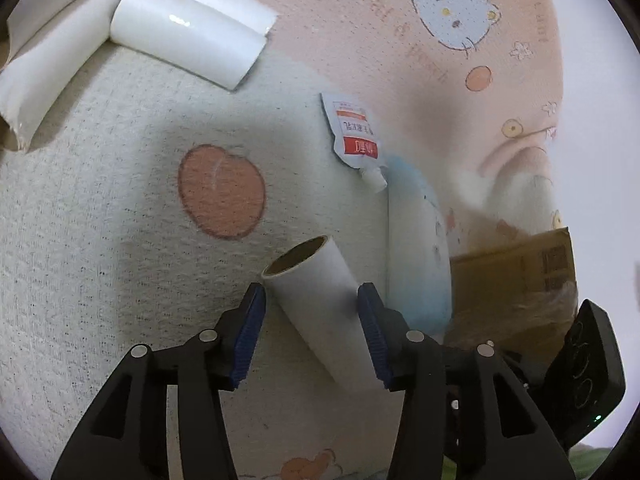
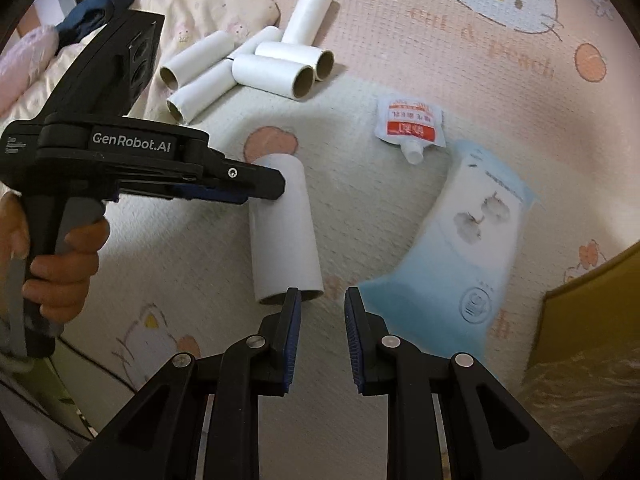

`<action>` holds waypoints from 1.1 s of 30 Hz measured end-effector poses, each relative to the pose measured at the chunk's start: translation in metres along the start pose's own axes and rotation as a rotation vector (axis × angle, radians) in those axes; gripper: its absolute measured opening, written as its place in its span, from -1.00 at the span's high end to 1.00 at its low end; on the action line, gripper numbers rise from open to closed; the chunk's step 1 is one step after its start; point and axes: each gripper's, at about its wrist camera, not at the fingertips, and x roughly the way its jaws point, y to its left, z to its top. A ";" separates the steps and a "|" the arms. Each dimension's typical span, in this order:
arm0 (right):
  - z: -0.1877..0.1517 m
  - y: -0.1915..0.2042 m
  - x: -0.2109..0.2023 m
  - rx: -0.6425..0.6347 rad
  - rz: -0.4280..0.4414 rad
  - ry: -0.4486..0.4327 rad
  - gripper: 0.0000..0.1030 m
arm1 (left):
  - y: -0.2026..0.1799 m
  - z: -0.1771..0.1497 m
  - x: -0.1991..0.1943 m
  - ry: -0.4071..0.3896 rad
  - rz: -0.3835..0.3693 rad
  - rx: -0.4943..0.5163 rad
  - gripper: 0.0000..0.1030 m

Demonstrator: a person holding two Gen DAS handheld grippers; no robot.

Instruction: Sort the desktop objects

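A white cardboard tube [image 1: 320,304] lies on the patterned mat between the fingers of my left gripper [image 1: 312,300]; the jaws straddle it with a small gap on the left side. The same tube [image 2: 284,232] shows in the right wrist view, with the left gripper's fingers [image 2: 240,188] over its far end. My right gripper [image 2: 322,300] is open and empty just beyond the tube's near end. A pile of several white tubes [image 2: 248,64] lies at the far left. A small spout pouch [image 2: 410,124] and a blue-white soft pack [image 2: 460,248] lie to the right.
A cardboard box [image 2: 592,304] stands at the right edge, also in the left wrist view [image 1: 516,284]. A pillow and dark blue cloth [image 2: 100,4] lie at the far left. The tube pile [image 1: 188,36] sits at the top left of the left view.
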 end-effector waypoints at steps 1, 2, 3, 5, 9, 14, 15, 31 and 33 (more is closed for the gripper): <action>-0.001 -0.003 -0.002 0.008 0.005 -0.001 0.64 | -0.001 0.000 0.000 -0.002 0.001 0.005 0.03; 0.000 -0.006 -0.005 0.022 0.021 -0.005 0.64 | -0.001 0.000 0.001 -0.004 0.000 0.011 0.03; 0.001 -0.009 -0.006 0.034 0.037 -0.015 0.64 | -0.001 0.000 0.002 -0.004 -0.006 0.017 0.03; 0.004 -0.012 -0.009 0.064 0.068 -0.043 0.63 | 0.001 0.001 0.004 0.001 -0.025 0.014 0.03; 0.014 -0.010 -0.004 0.080 0.077 -0.070 0.04 | 0.007 0.003 0.008 0.013 -0.068 -0.026 0.04; 0.021 -0.001 0.017 0.054 0.107 -0.034 -0.05 | 0.014 0.005 0.014 0.035 -0.116 -0.094 0.04; 0.022 0.001 0.020 0.043 0.102 -0.030 -0.05 | 0.016 0.005 0.016 0.042 -0.129 -0.114 0.04; 0.028 -0.004 0.050 0.148 0.173 0.029 0.18 | -0.004 -0.004 0.019 0.034 -0.116 -0.076 0.07; 0.028 0.000 0.047 0.131 0.151 0.025 0.19 | -0.013 -0.006 0.015 0.018 -0.099 -0.025 0.07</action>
